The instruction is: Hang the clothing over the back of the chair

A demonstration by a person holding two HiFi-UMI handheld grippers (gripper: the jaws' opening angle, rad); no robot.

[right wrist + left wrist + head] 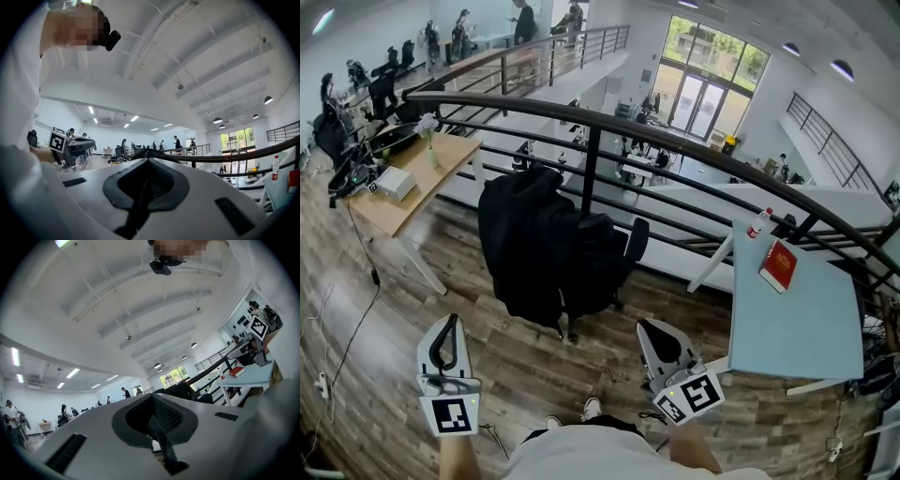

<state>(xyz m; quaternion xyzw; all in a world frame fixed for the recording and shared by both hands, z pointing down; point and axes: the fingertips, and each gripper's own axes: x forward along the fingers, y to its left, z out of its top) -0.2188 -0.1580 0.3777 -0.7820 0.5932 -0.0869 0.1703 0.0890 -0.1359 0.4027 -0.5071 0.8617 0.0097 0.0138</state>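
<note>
White shirt point(581, 457); pale grey left gripper point(449, 323) and right gripper point(647, 328) (black jaws) carry black-and-white square-marker cubes point(453, 413).

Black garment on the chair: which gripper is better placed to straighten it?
Left, probably: the black garment hangs mostly off the chair toward the left gripper.

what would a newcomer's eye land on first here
A black garment draped over a black office chair stands out at centre, against a dark metal railing. At right, a red book lies on a pale blue table. Low in the head view, the left gripper and right gripper have their tongs shut and empty.
</note>
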